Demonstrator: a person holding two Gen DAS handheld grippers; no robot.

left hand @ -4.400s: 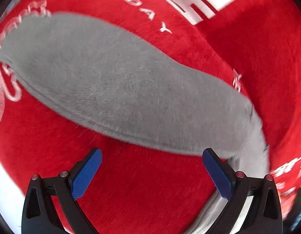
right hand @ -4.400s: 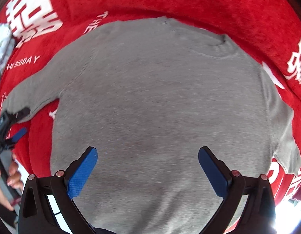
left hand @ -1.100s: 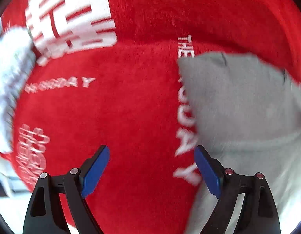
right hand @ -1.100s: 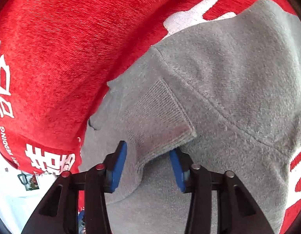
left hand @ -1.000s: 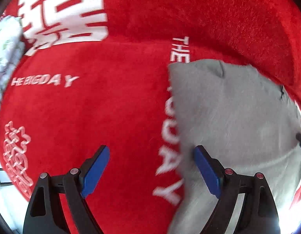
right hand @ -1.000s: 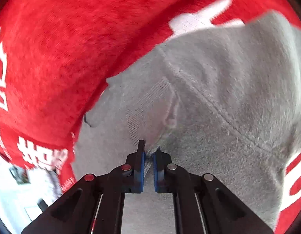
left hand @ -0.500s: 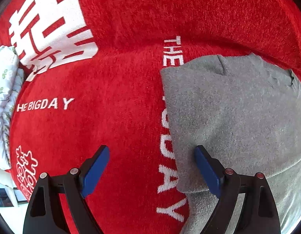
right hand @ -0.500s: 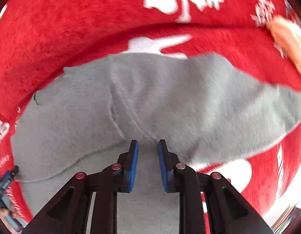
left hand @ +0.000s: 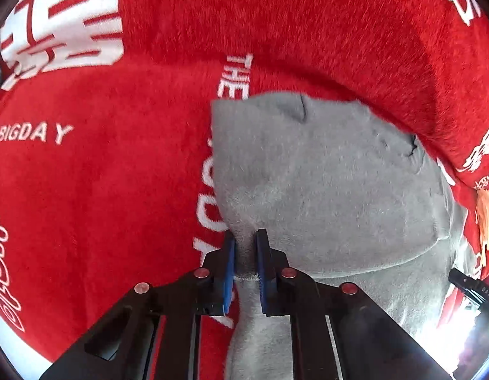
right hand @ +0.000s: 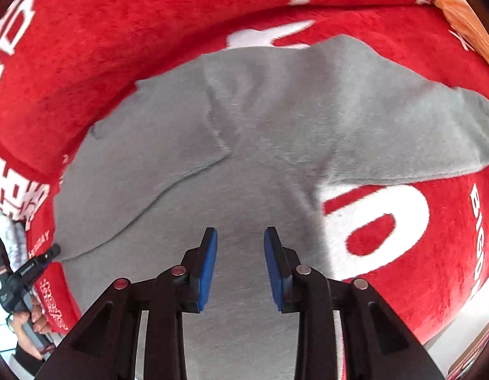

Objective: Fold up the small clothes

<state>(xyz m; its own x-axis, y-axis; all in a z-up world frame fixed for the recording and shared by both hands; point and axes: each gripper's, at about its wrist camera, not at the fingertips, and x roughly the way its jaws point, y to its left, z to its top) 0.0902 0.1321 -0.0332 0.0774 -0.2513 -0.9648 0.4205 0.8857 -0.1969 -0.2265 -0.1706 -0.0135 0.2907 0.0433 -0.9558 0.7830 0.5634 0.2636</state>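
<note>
A small grey sweater (left hand: 323, 190) lies on a red cloth with white lettering. Its left side and sleeve are folded over the body. My left gripper (left hand: 244, 253) is shut on the sweater's folded left edge. In the right wrist view the sweater (right hand: 244, 133) fills the middle, with the folded left sleeve (right hand: 168, 145) across it and the right sleeve (right hand: 418, 133) spread out to the right. My right gripper (right hand: 241, 253) hangs over the sweater's lower body, its jaws partly open with nothing between them.
The red cloth (left hand: 101, 174) covers the whole work surface. An orange cloth (right hand: 466, 22) lies at the far right edge. A pale patterned garment (right hand: 9, 237) lies off to the left. The left gripper's body (right hand: 22, 275) and the hand holding it show at the right wrist view's lower left.
My left gripper has closed on the sweater's folded left edge. My right gripper let go of the sleeve cuff, drew back and has opened wider over the sweater's body.
</note>
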